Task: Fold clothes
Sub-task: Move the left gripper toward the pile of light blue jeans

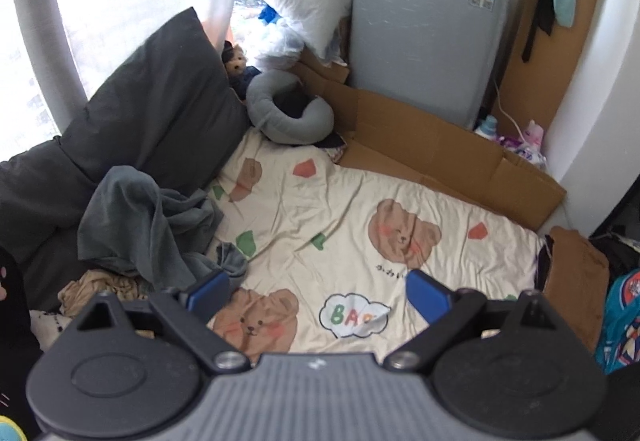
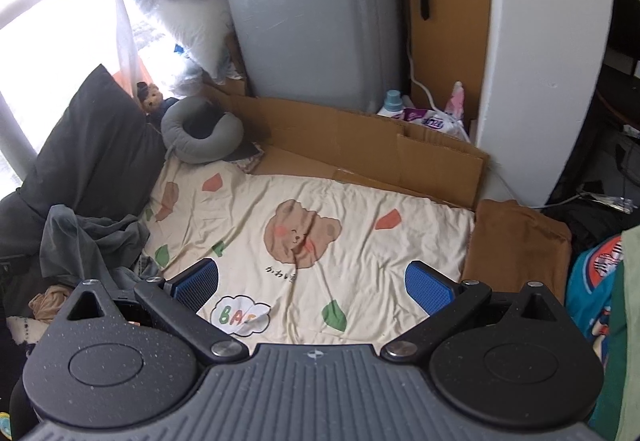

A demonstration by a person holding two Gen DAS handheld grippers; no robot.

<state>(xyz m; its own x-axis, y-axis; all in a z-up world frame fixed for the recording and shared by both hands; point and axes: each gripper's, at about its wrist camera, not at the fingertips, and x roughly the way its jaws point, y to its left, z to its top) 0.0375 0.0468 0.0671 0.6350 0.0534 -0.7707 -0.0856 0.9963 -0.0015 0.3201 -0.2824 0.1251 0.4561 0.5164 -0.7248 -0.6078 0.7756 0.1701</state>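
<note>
On the left side of the bed [image 1: 360, 209], against the dark pillows [image 1: 160, 89], a crumpled grey-green garment [image 1: 132, 225] is lying in a loose heap, with a tan piece of cloth [image 1: 100, 289] bunched just beside it toward the near edge. Both tools are hovering above the bear-print sheet with nothing between their blue pads: the left tool [image 1: 318, 295] is standing wide open, its left pad sitting just beside a trailing end of the grey-green garment, though I cannot tell whether it is touching; the right tool [image 2: 312, 281] is likewise spread wide and gripping nothing, well apart from the heap. At the right edge of the bed a brown garment [image 2: 520, 241] is lying flat and already looks folded. The grey-green garment is looking thin, soft and light, so it is likely going to drape and sag rather than hold any shape, and a pinch in the middle of the heap would probably be gathering several layers at once. A better hold is probably going to be an edge or corner, such as the trailing end nearest the left tool, lifted clear so the cloth is hanging free before the second tool is taking another corner to spread it on the open sheet.
</note>
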